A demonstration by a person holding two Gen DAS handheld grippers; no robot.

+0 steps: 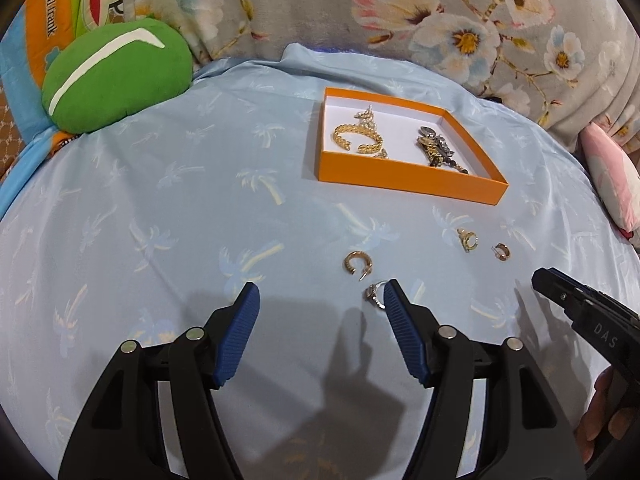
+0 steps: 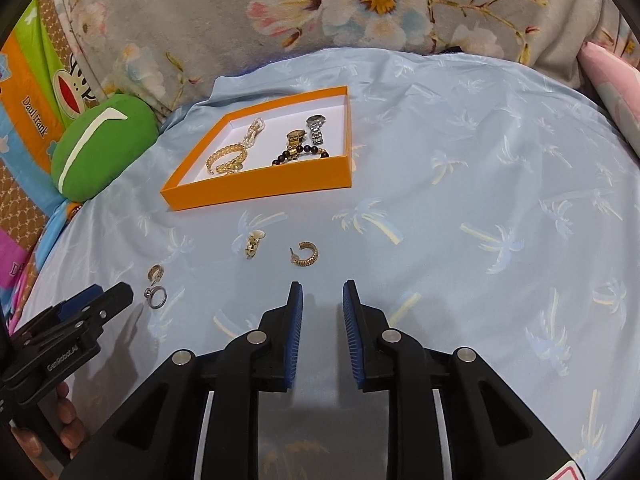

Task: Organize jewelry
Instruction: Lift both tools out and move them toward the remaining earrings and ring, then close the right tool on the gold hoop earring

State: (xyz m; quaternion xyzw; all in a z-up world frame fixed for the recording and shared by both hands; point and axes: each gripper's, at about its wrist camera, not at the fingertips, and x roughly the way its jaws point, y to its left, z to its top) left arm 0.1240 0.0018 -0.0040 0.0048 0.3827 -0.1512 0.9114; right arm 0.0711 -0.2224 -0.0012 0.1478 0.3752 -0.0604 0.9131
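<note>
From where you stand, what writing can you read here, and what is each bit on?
"Daul frank": on the orange strip of the cartoon cloth beside the green cushion.
"DAS": on the right gripper, seen from the left camera.
"GenRobot.AI": on the left gripper, seen from the right camera.
Pink cloth at the left edge: a letter "D", the rest cut off.
</note>
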